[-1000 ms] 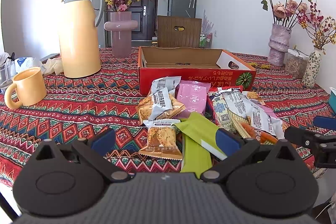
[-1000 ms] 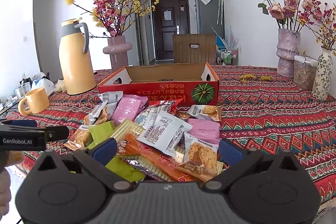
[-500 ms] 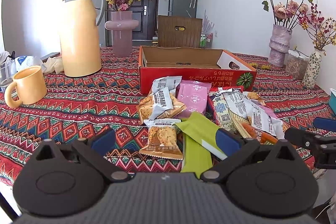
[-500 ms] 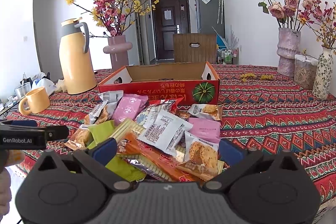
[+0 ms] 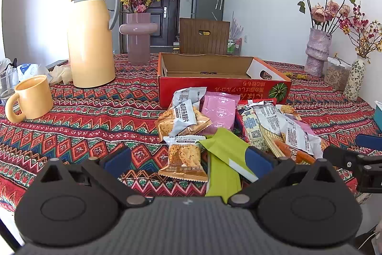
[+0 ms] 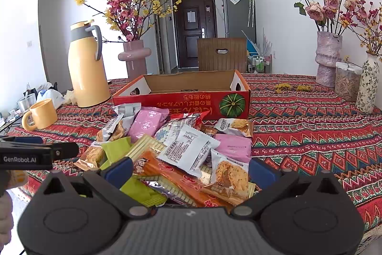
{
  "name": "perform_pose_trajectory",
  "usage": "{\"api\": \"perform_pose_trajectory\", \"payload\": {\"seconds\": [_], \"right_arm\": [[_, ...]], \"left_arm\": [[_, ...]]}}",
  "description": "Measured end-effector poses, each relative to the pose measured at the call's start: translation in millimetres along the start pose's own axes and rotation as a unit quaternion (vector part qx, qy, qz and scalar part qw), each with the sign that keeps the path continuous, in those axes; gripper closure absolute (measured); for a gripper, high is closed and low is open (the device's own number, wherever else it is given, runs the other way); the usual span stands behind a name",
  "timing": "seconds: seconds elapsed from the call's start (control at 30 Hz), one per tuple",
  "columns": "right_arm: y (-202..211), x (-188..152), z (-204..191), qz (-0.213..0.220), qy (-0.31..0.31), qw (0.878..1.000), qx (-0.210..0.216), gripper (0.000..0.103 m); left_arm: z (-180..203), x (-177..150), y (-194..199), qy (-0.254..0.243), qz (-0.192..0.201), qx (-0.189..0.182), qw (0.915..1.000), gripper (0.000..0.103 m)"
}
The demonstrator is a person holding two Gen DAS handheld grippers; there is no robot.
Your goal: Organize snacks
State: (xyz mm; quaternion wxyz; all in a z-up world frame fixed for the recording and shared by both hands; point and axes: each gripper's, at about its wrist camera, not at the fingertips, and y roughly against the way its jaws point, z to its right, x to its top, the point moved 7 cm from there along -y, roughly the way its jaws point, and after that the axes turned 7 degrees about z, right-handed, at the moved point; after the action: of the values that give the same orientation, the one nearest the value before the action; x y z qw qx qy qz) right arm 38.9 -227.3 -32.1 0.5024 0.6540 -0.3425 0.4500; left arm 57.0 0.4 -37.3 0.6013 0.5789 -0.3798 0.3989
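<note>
Low at frame left, the left tongs (image 5: 188, 158) gape wide and empty over a biscuit packet (image 5: 183, 158); centre, the snack heap (image 6: 181, 149) lies on the bench before the empty red box (image 6: 188, 97), likely its destination; the right tongs (image 6: 191, 170) spread wide too.

the snack pile (image 5: 229, 128) lies on the table (image 5: 95, 121), just near of the box (image 5: 222, 83). the jug (image 5: 92, 40) stands far left of the box, with the mug (image 5: 32, 98) nearer and further left. a vase (image 5: 138, 37) stands behind, between jug and box, and two vases (image 6: 328, 59) stand far right.
</note>
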Motion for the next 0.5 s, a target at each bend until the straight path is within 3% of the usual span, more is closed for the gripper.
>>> {"api": "perform_pose_trajectory", "payload": {"seconds": [0.5], "right_arm": [[-1.3,-2.5,-1.5,-0.002,0.0,1.0,0.001,0.0]], "left_arm": [[-0.3,0.2,0.6,0.0,0.0,-0.001,1.0,0.0]]}}
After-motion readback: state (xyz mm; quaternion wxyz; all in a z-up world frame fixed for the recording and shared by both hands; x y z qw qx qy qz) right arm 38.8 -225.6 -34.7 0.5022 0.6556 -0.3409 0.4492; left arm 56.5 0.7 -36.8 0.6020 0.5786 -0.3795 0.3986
